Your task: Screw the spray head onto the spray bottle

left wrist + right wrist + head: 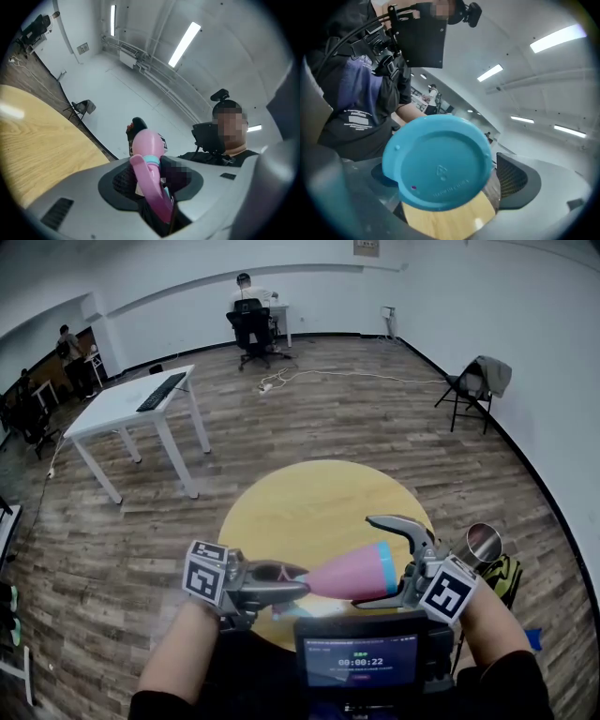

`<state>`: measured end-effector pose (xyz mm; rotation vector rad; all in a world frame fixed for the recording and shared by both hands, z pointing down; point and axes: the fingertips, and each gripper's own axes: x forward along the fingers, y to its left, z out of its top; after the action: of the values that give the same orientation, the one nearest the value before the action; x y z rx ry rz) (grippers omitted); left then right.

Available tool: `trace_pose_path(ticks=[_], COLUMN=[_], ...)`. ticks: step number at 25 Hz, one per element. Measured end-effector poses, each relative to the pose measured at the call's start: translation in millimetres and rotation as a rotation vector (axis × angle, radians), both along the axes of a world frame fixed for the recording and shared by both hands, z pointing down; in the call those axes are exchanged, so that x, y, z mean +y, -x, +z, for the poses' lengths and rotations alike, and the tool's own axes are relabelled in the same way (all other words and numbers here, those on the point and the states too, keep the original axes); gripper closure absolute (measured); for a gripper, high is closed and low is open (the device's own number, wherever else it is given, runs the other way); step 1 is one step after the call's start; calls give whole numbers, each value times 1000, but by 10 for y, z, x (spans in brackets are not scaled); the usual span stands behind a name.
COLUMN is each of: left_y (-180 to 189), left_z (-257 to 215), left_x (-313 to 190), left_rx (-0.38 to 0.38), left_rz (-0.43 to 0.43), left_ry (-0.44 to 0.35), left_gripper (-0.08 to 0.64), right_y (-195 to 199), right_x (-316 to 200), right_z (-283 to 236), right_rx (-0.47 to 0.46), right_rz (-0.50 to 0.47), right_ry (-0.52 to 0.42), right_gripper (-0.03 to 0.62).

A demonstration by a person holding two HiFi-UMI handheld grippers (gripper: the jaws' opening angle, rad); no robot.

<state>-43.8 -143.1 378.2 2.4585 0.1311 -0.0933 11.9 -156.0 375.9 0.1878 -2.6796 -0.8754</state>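
Note:
A pink spray bottle [349, 575] with a teal base lies level in the air over the near edge of the round yellow table [309, 502]. My left gripper [286, 583] is shut on the pink spray head [152, 187] at the bottle's neck end; its trigger lies between the pads. My right gripper [367, 561] stands open around the bottle's base end, with its upper finger apart from the bottle. In the right gripper view the teal base [438, 171] fills the space between the jaws of the right gripper [447, 179], and the right pad [516, 180] stands off it.
A white desk [131, 404] with a keyboard stands at the far left. A person sits on an office chair [251, 326] at the back. A folding chair [473, 382] with a jacket stands at the right wall. A shiny metal cup [483, 543] sits beside my right hand.

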Motion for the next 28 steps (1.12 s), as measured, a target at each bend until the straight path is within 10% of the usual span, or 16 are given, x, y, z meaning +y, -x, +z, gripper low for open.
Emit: trace_pose_path(ticks=[7,15,18,23,28], left_y=[-4,-177,-96,165,-25], left_z=[-188,-216,-271,-239,-104], left_x=[-100,-5,-65,-292,-240], left_rx=[21,-264,-166,37,17], left_rz=[-66,-207,-221,-244,-162], left_ry=[-43,-621,-482,-111,-40], left_gripper=[376,374,388,391,390], right_y=[118,-44,-41,-184,46], right_x=[286,100,7,-119,42], right_z=[16,15,-23,-207,127], right_rx=[-26,-349,-326,-183,34], right_rz=[-142,-336,-222,-4,-45], right_ry=[103,1098,920,141,-114], right_gripper=[44,52,41,5,50])
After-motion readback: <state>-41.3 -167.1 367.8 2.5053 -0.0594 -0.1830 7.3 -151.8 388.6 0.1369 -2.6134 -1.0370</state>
